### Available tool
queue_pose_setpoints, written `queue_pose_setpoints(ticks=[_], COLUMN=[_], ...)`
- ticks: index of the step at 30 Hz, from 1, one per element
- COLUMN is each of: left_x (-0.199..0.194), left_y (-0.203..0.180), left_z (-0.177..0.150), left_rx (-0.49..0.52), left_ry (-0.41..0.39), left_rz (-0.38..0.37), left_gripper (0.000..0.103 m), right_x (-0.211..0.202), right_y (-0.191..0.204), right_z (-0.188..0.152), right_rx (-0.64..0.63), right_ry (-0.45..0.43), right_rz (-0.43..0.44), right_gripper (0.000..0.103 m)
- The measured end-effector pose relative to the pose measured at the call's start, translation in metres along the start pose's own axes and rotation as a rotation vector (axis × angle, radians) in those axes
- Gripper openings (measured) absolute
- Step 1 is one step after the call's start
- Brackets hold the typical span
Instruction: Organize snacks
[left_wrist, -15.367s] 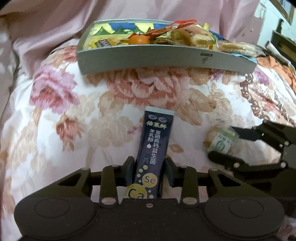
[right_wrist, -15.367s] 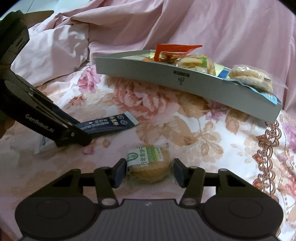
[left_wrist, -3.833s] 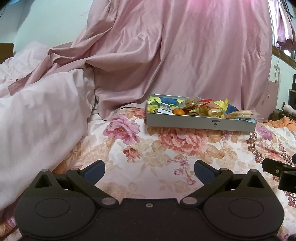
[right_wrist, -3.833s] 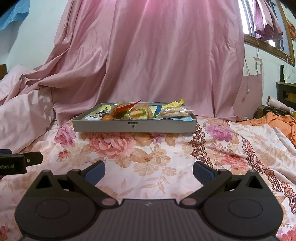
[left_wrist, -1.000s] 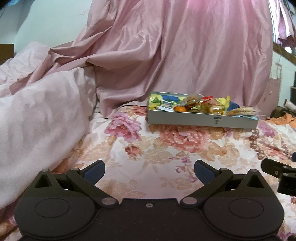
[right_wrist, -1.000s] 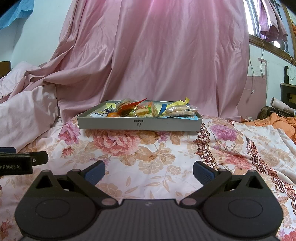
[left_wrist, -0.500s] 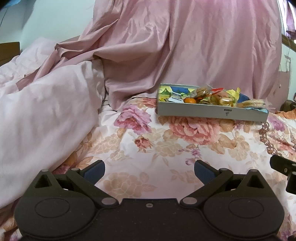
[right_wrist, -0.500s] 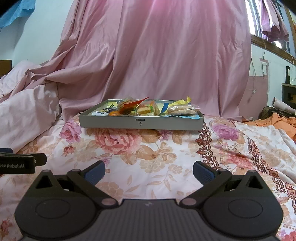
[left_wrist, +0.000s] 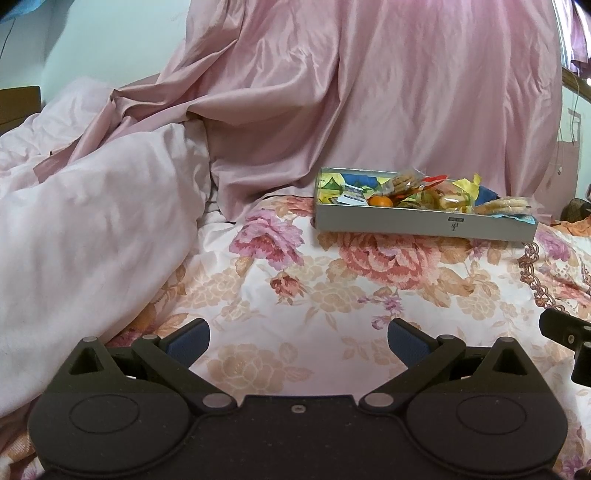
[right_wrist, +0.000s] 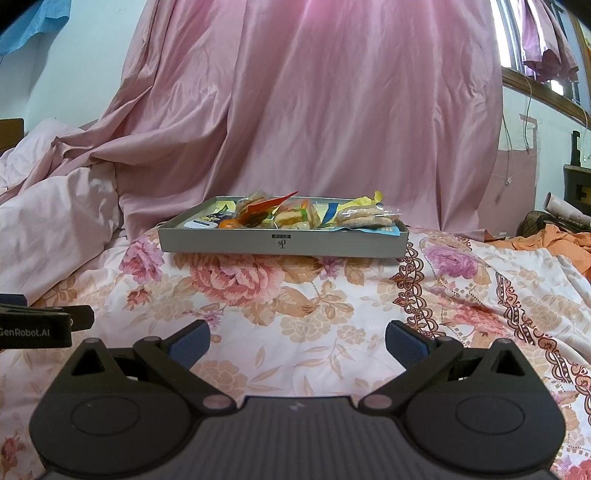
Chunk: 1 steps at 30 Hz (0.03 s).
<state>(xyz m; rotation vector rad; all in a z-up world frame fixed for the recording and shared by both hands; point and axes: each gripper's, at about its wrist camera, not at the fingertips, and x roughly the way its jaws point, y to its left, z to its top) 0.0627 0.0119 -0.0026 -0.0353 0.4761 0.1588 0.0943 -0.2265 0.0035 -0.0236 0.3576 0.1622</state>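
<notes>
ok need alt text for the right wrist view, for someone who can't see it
A shallow grey tray piled with wrapped snacks and a small orange fruit sits on a floral bedspread, in front of a draped pink sheet. The right gripper fills the foreground, jaws open and empty, and the left gripper shows at the left edge.

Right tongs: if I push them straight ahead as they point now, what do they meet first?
Probably the near wall of the grey tray. The right tongs are open and empty, with only flowered bedspread between them and the tray. They may skim the cloth first; height is unclear.
</notes>
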Motion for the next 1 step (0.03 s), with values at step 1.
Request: queue_pose_setpoints(ticks=[1], left_x=[-0.0004], left_y=[-0.0001], left_z=[0.0001], left_rx=[0.0], left_ry=[0.0], left_rz=[0.0], left_gripper=[0.102], right_x=[-0.0005], right_y=[0.0001], right_z=[-0.0004], right_rx=[0.0], right_ry=[0.0], right_rz=[0.0], right_gripper=[0.103])
